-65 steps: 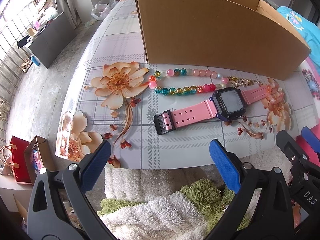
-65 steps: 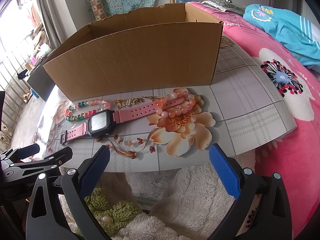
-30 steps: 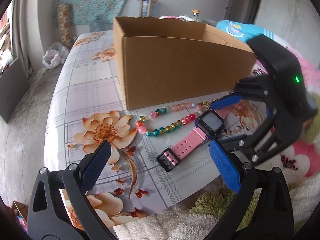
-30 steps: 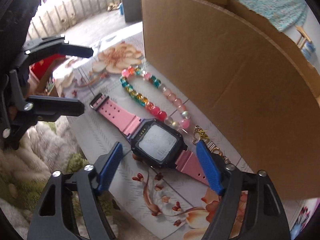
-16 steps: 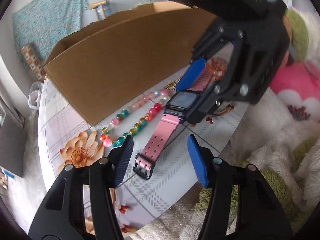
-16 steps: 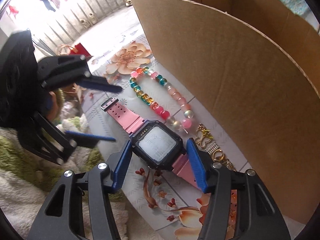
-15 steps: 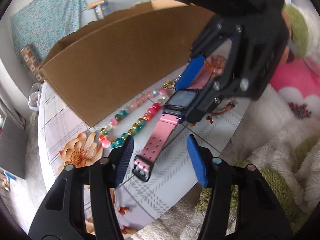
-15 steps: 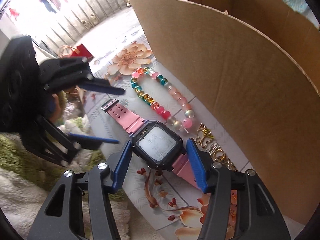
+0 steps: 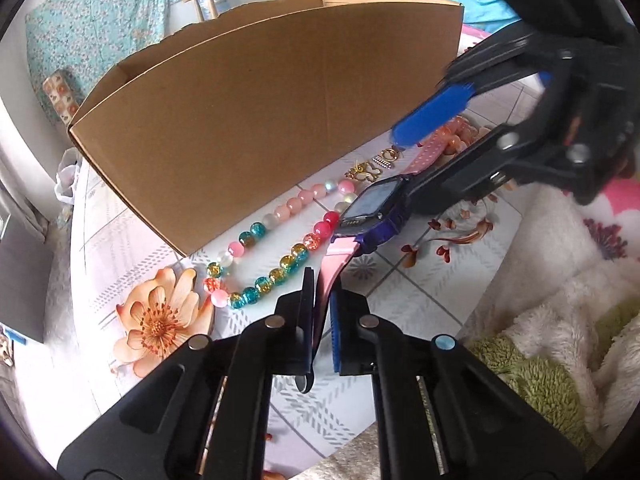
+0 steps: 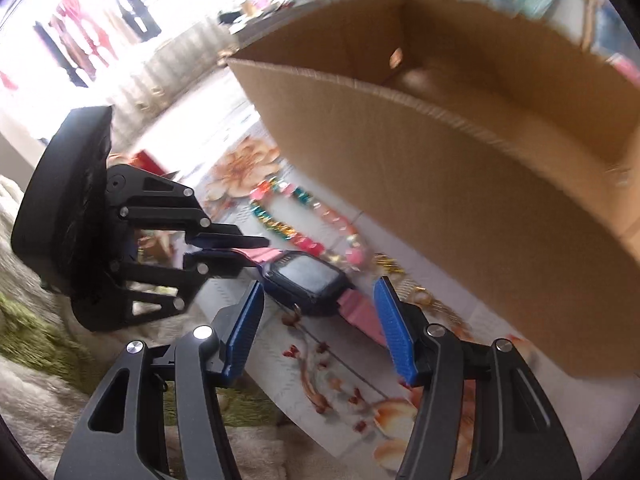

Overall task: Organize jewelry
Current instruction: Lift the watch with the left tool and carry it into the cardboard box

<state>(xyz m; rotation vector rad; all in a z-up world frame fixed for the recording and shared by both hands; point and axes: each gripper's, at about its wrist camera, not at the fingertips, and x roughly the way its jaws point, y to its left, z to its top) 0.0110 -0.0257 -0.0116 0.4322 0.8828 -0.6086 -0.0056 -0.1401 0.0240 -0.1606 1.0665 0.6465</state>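
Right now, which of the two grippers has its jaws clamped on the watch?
The left gripper: its jaws pinch the pink strap of the watch. The right gripper only straddles the watch face, pads clear of it.

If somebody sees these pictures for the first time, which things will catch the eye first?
First, the pink watch in the middle of the flowered table: the left gripper is shut on its strap, while the right gripper hangs open over the watch face. Behind it stands the big cardboard box, with a colourful bead bracelet lying in front of it.
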